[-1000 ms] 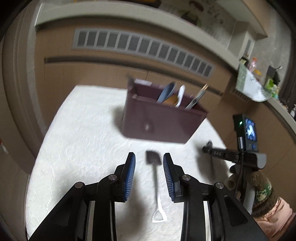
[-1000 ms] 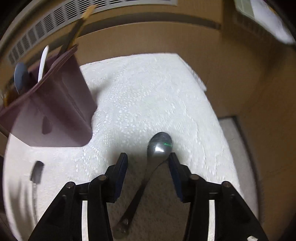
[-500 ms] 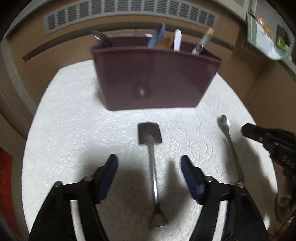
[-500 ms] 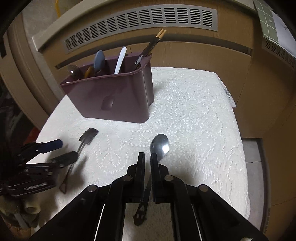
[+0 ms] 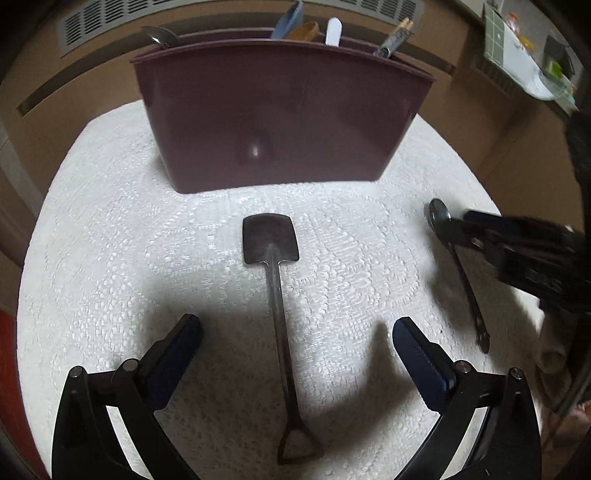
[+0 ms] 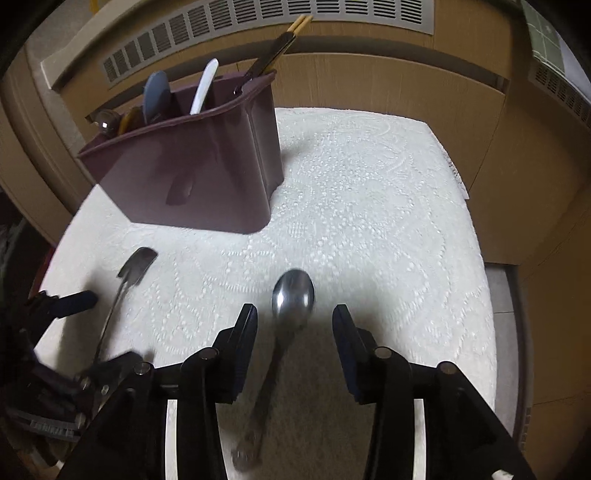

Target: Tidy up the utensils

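Observation:
A dark shovel-shaped spoon (image 5: 275, 280) lies on the white lace cloth (image 5: 110, 229), its handle between the wide-open fingers of my left gripper (image 5: 295, 334). A metal spoon (image 6: 291, 299) lies between the open fingers of my right gripper (image 6: 294, 317), bowl pointing away. A maroon utensil caddy (image 5: 280, 110) stands behind both and holds several utensils. It also shows in the right wrist view (image 6: 188, 173), as does the shovel spoon (image 6: 133, 267). The metal spoon (image 5: 456, 258) and the right gripper (image 5: 517, 247) show at the right of the left wrist view.
The cloth-covered table is small, with edges close on all sides (image 6: 476, 258). Wooden cabinets with vent grilles (image 6: 332, 14) stand behind it. A shelf with clutter (image 5: 524, 55) is at the far right.
My left gripper has opened wide and come lower over the shovel spoon. My right gripper was shut half a second ago and is now open around the metal spoon.

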Action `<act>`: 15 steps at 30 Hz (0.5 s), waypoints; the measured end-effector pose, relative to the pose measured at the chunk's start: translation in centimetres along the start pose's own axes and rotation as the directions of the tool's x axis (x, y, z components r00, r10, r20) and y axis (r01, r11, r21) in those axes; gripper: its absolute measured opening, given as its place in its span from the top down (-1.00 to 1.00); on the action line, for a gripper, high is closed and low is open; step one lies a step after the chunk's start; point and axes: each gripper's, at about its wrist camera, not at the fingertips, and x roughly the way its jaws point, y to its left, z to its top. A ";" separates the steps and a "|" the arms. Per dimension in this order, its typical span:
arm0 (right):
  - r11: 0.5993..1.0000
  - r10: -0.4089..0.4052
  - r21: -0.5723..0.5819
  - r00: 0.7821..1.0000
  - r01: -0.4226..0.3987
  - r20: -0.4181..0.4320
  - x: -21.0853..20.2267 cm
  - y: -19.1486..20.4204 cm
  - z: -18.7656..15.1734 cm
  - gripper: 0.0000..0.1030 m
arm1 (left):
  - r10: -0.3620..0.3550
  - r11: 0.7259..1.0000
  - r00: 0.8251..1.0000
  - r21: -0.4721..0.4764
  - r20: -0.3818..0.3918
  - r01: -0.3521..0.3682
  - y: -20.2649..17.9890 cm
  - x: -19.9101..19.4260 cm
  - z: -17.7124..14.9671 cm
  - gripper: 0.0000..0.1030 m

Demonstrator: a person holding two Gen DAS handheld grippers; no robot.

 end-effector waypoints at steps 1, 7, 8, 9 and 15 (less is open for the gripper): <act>1.000 0.001 -0.003 1.000 -0.001 -0.011 0.6 0.2 0.1 0.21 | -0.004 1.000 1.000 0.003 -0.013 0.005 0.1 0.0 0.1 -0.99; 0.997 0.023 -0.076 0.999 -0.020 0.036 -0.5 1.0 -0.8 0.51 | 0.093 0.992 0.987 0.101 -0.132 -0.080 -1.6 1.2 0.8 -1.00; 0.996 0.038 -0.076 0.998 -0.034 0.049 -1.1 0.7 -1.1 0.51 | 0.084 0.993 0.987 0.093 -0.139 -0.071 -1.4 1.2 1.0 -1.00; 0.997 0.041 -0.072 0.997 -0.037 0.066 -1.6 0.5 -1.4 0.51 | 0.063 0.996 0.988 0.073 -0.142 -0.053 -1.2 1.0 1.3 -0.99; 0.999 0.032 -0.037 0.985 -0.026 0.168 -4.2 -1.2 -2.4 0.50 | -0.032 0.999 0.992 -0.014 -0.120 0.031 0.6 0.2 3.9 -0.25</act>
